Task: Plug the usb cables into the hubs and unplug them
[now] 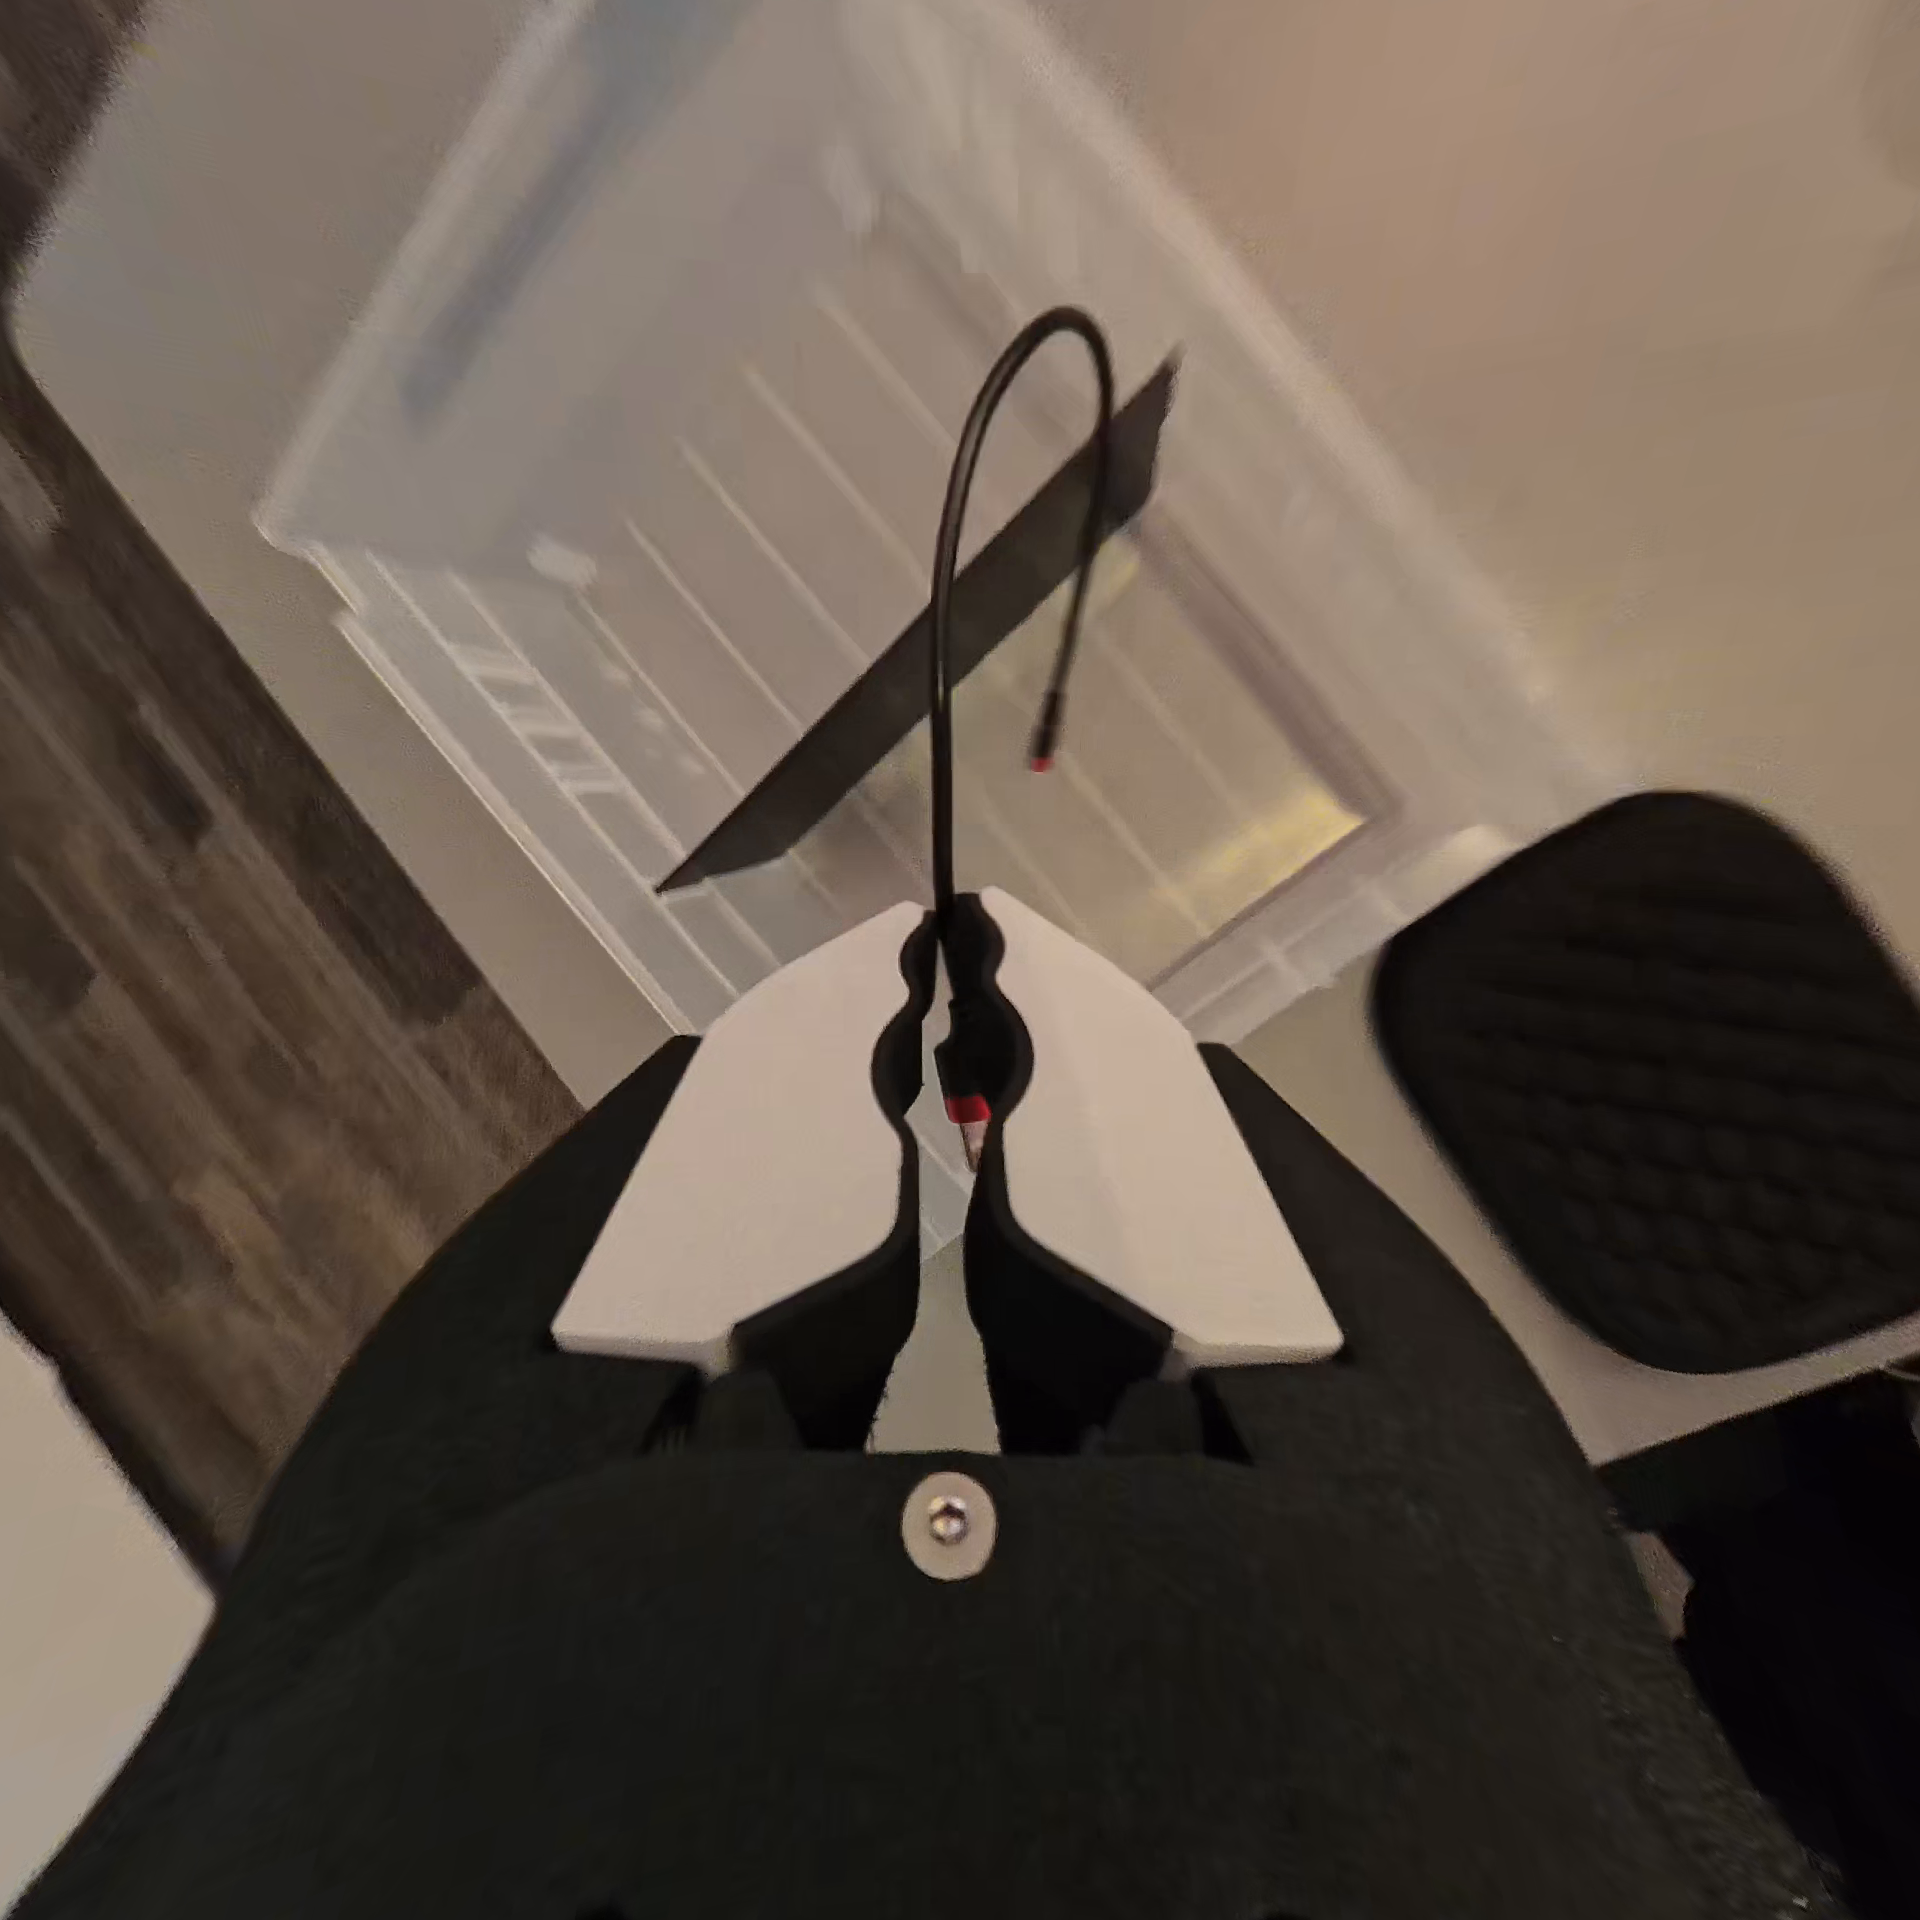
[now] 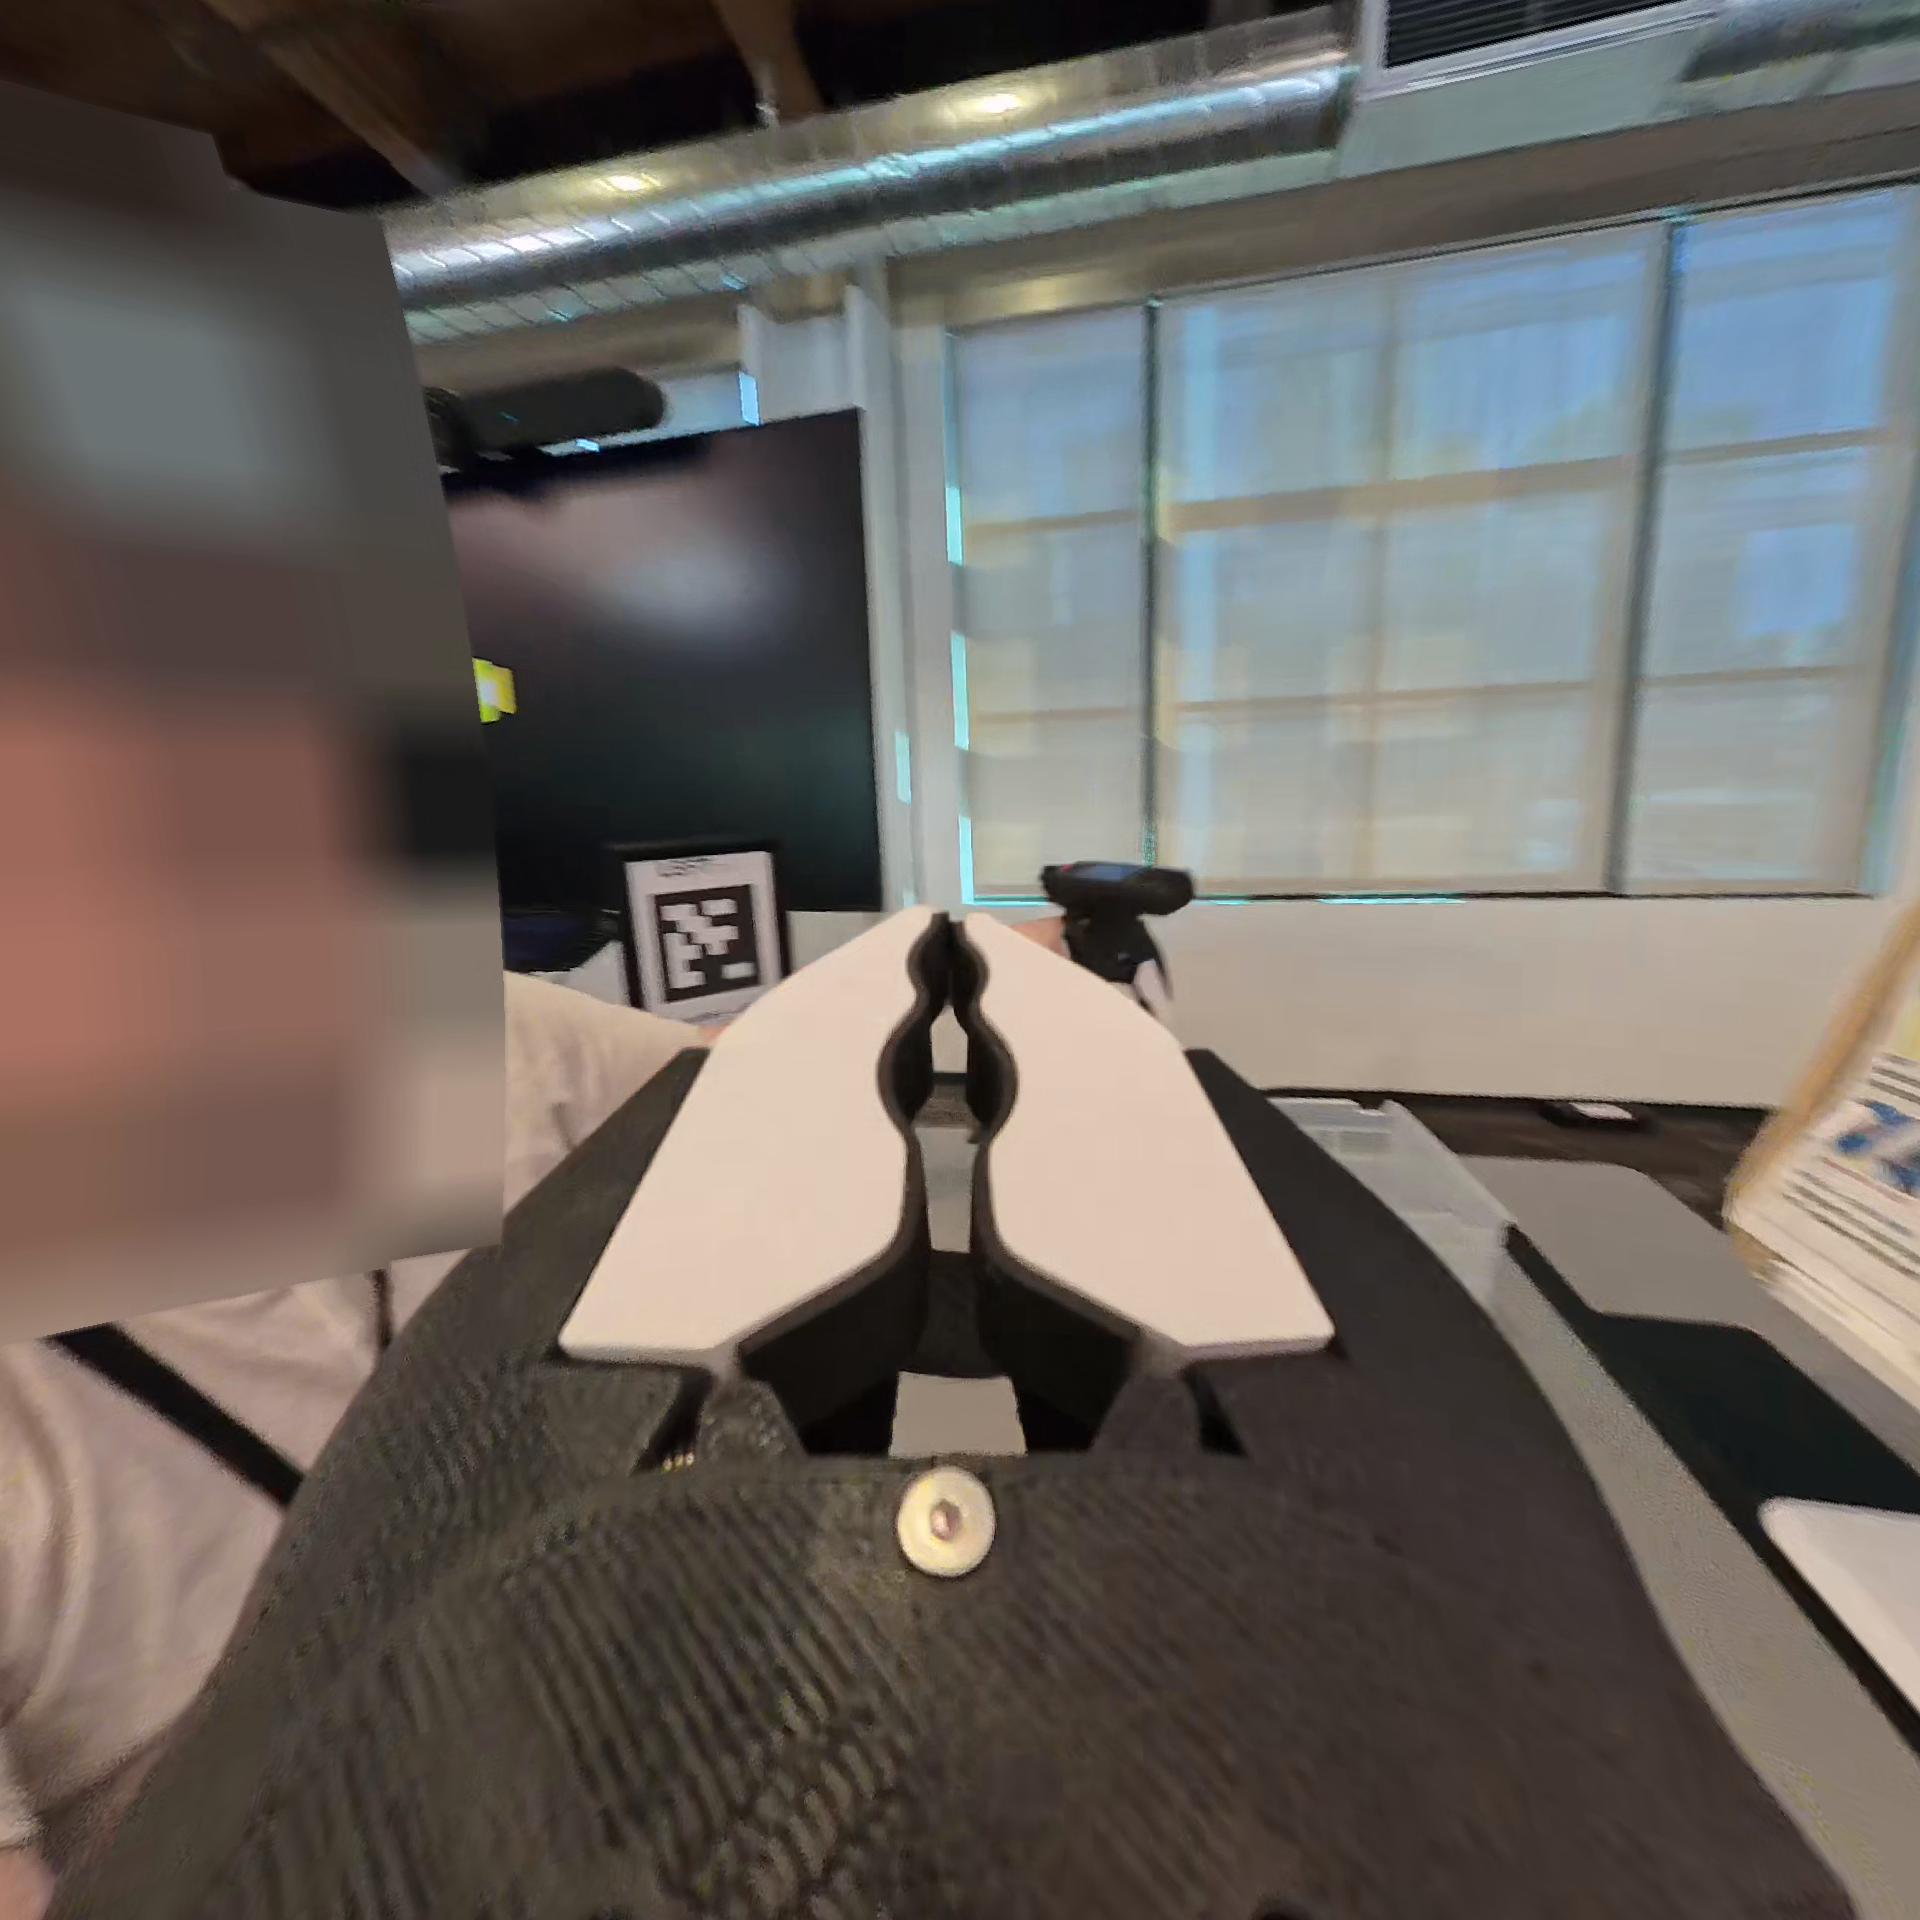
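While the left gripper (image 1: 948, 914) pinches the black usb cable (image 1: 961, 582) just behind its red-banded plug (image 1: 964, 1112), that plug points back toward the camera, so it needs turning round before any insertion. Above the clear plastic bin (image 1: 727, 499), the cable loops up and its free red-tipped end (image 1: 1039, 764) dangles; a black seat cushion (image 1: 1662, 1081) sits right of the bin. No hub shows in either view, so one must be found first. The right gripper (image 2: 951, 925) has its fingers pressed together on nothing and faces the windows (image 2: 1403, 582), well away from the bin; it could steady a hub.
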Demonstrator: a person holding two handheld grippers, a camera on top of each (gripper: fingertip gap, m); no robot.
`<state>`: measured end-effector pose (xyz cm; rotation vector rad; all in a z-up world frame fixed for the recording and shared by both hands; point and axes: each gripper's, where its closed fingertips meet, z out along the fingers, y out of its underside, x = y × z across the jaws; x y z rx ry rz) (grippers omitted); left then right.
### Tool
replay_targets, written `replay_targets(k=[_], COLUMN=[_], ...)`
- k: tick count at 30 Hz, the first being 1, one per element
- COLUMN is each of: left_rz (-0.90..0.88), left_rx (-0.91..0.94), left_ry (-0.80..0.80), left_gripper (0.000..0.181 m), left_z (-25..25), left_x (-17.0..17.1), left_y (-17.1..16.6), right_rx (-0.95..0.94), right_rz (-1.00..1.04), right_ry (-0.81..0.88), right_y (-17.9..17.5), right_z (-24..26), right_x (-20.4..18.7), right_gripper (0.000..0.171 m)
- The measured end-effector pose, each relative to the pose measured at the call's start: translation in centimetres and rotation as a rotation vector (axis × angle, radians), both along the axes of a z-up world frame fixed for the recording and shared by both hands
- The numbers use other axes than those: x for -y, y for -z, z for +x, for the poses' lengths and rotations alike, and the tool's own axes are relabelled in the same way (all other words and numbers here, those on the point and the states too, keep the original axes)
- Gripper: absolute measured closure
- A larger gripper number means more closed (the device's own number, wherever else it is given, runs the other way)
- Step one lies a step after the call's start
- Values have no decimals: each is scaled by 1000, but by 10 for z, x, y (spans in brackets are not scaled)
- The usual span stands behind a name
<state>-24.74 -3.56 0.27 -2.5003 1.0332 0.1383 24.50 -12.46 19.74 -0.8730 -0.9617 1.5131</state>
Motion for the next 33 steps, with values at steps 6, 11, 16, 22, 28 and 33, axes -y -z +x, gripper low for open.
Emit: replay_targets(k=[6, 11, 16, 22, 28, 33], left_rz=[133, 40, -92, -244, -318, -341], left_rx=[180, 256, 193, 168, 86, 89], left_ry=[207, 441, 608, 691, 713, 718], left_gripper=[178, 179, 179, 179, 179, 179], left_z=[85, 193, 295, 373, 397, 401], left_x=[28, 56, 62, 42, 28, 24], left_y=[-77, -58, 21, 92, 136, 153], right_rx=[-6, 18, 76, 121, 187, 220], right_rz=[22, 19, 64, 96, 53, 44], right_ry=[-11, 116, 124, 207, 388, 443], right_y=[1, 3, 9, 16, 25, 27], right_z=[6, 6, 7, 16, 31, 34], right_x=[5, -8, -2, -5, -30, -37], right_gripper=[171, 163, 171, 169, 169, 171])
